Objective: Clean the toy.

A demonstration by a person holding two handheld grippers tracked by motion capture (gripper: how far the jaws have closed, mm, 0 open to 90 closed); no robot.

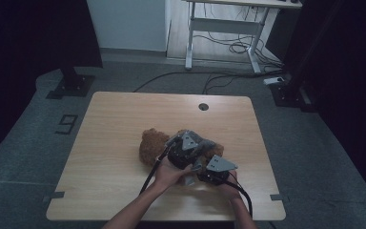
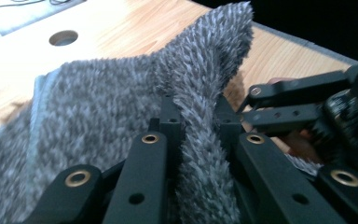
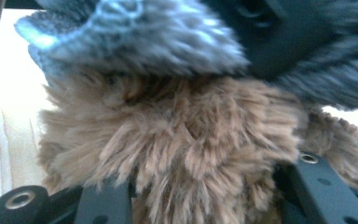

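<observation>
Two bare forearms reach in from the near edge, hands close together over the middle of the tabletop. The left hand [image 1: 166, 174] grips the left gripper [image 1: 187, 149], which points away from the person, a black cable trailing back along the wrist. Its jaws are pinched tight on a fold of grey fleece cloth [image 2: 121, 116]. The right hand [image 1: 229, 187] holds the right gripper [image 1: 208, 168] just beside and slightly nearer the person, angled toward the left one. Its jaws stand partly apart around the brown plush toy [image 3: 177, 154]; whether the pads actually press on it is hard to make out.
</observation>
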